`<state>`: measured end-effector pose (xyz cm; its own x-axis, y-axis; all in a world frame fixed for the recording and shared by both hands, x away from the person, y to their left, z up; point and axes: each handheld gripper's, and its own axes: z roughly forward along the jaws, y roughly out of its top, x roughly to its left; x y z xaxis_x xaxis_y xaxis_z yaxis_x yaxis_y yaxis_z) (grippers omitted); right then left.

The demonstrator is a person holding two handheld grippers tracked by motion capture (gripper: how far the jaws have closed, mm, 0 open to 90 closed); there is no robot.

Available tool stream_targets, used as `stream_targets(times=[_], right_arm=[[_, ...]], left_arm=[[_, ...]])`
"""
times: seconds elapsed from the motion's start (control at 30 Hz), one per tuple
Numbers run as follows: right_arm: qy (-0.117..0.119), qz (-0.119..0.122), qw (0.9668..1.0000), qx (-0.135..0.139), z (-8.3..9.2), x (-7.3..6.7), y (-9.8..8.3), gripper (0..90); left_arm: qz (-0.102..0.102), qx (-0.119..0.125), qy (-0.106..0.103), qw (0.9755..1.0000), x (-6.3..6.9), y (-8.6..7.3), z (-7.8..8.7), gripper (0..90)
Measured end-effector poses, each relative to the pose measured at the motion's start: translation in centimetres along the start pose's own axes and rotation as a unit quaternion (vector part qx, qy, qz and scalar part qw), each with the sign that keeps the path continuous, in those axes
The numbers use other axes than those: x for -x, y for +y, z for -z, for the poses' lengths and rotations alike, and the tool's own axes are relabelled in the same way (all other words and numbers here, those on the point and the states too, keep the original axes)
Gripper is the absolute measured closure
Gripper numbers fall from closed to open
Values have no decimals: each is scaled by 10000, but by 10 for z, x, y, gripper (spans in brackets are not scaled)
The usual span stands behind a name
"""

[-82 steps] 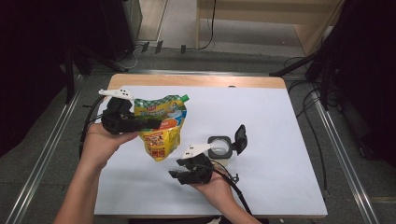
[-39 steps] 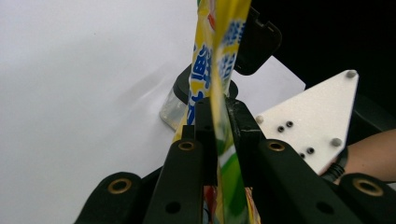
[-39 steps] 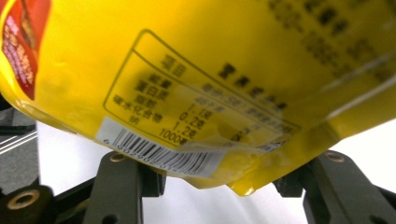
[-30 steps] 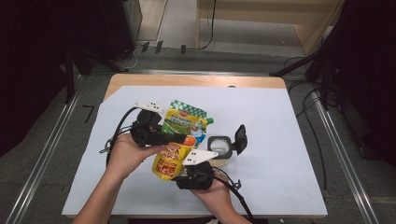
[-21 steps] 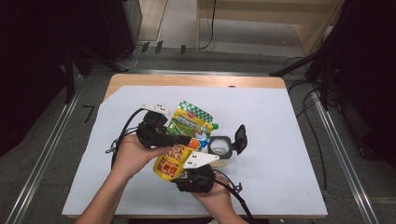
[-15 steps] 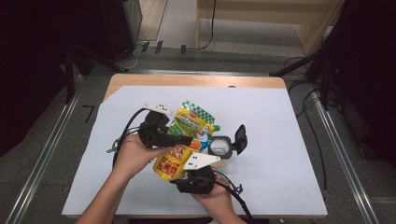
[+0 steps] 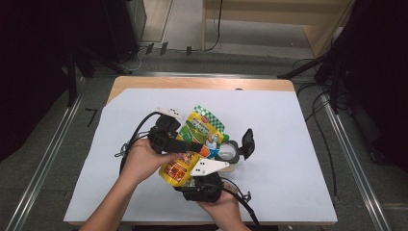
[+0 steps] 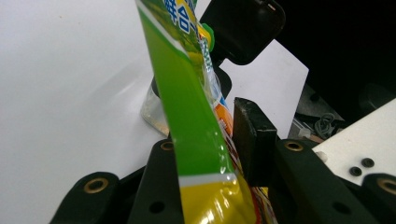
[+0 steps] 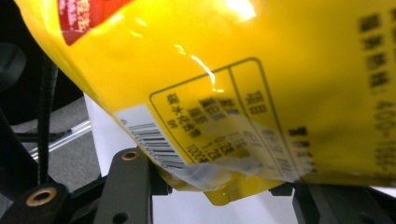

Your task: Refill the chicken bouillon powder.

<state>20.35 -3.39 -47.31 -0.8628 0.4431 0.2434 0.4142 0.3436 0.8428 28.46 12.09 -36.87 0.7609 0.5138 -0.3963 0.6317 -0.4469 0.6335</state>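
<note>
A yellow and green stand-up pouch [image 7: 199, 127] hangs tilted over the white table, its spout end by a small clear jar [image 7: 228, 153] whose black lid [image 7: 248, 143] is flipped open. My left gripper [image 7: 199, 147] reaches in from the left across the pouch's middle. In the left gripper view the pouch [image 8: 187, 93] stands between its jaws, which have just been opening; it leans on one jaw, and the other pad [image 8: 252, 140] stands just off it. My right gripper [image 7: 185, 178] comes from below, and its jaws [image 9: 217, 186] are shut on the pouch's bottom corner [image 9: 233, 70].
White paper [image 7: 298, 159] covers the wooden table, with bare room right of the jar and at the far side. Black cables trail from both grippers over the near left. Metal rails [image 7: 356, 159] run along both sides of the table.
The left hand has carried the pouch to the right until its top is at the jar. The right gripper has come in under the pouch's bottom. In the last second both hands barely shifted.
</note>
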Motion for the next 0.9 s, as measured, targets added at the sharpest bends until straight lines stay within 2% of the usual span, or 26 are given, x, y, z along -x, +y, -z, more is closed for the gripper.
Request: stream_targets(times=[0.1, 0.5, 0.6, 0.73, 0.9], right_arm=[[89, -88, 9999, 30, 1, 0, 0, 560], [182, -255, 9995, -21, 2, 1, 0, 564], [226, -279, 9994, -13, 2, 0, 0, 566], [207, -229, 9995, -71, 0, -4, 1, 571], [249, -204, 9995, -63, 0, -6, 1, 569]], left_arm=[[-9, 11, -15, 10000, 1, 0, -3, 719], [126, -51, -56, 9999, -1, 0, -9, 695], [243, -87, -75, 9996, 0, 0, -12, 686], [419, -276, 59, 9987, 3, 1, -16, 681], [633, -334, 131, 9973, 4, 2, -17, 682]])
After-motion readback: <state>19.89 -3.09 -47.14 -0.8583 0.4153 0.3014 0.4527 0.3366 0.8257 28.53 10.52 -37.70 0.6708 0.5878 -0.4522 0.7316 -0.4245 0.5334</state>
